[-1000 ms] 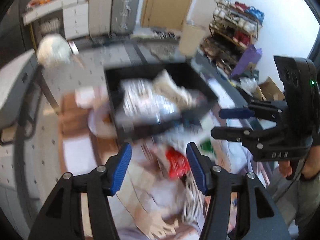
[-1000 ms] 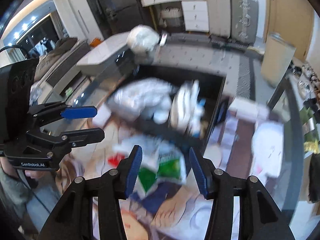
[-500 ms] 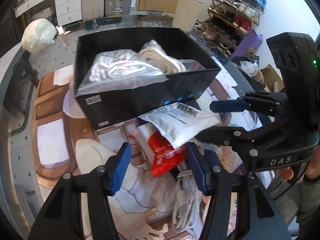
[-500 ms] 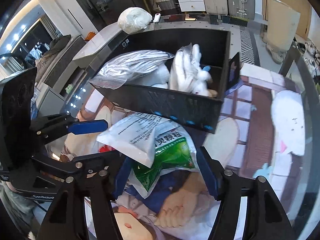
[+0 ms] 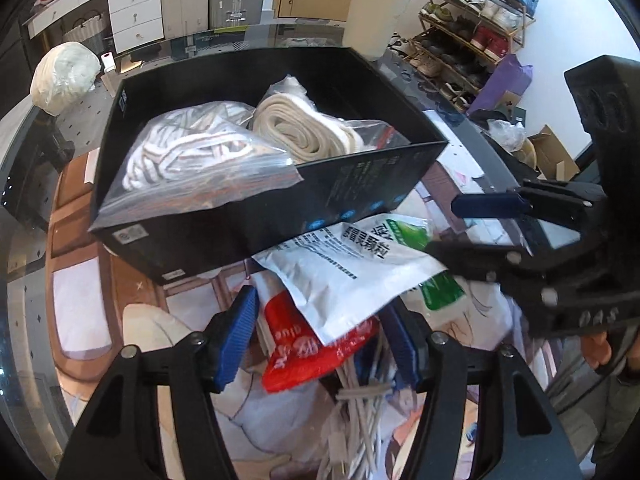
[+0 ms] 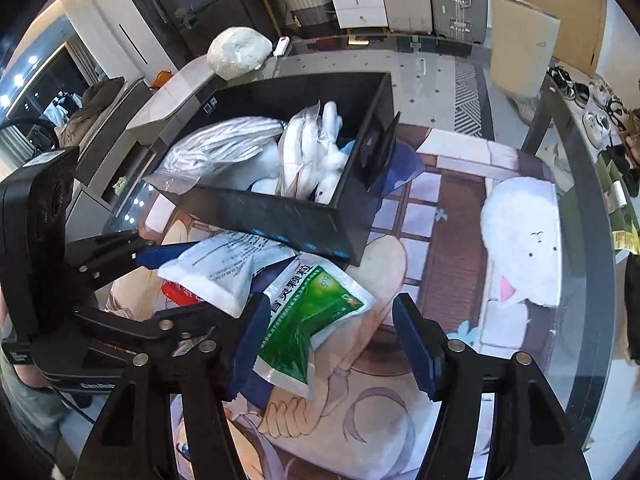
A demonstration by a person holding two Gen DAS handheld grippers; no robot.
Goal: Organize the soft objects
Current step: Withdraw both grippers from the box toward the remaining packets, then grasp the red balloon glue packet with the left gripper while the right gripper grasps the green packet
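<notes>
Left tongs (image 5: 320,338): jaws opening, parted around a red packet (image 5: 304,350) and the lower corner of a white printed pouch (image 5: 340,276); the pads do not press on either. Right tongs (image 6: 332,340): jaws apart, holding nothing; a green and white pouch (image 6: 312,320) lies between them, against the left pad, well clear of the right pad. The two tongs stand close together over the same heap of packets.

The white printed pouch overlaps the red packet and the green and white pouch. A bundle of pale cords (image 5: 360,412) lies under the left tongs, beside the red packet.

Just beyond the heap stands an open black box (image 5: 240,232), its near wall touching or just clear of the white pouch; cannot tell which. Inside it: a clear bag of striped white cloth (image 5: 180,152), overhanging the near wall, and a rolled cream cloth (image 5: 296,128) in a second clear bag.

Box and packets rest on an illustrated mat (image 6: 440,216) that covers the glass desk (image 6: 588,272). A white wrapped bundle (image 6: 238,52) sits at the far edge of the desk
</notes>
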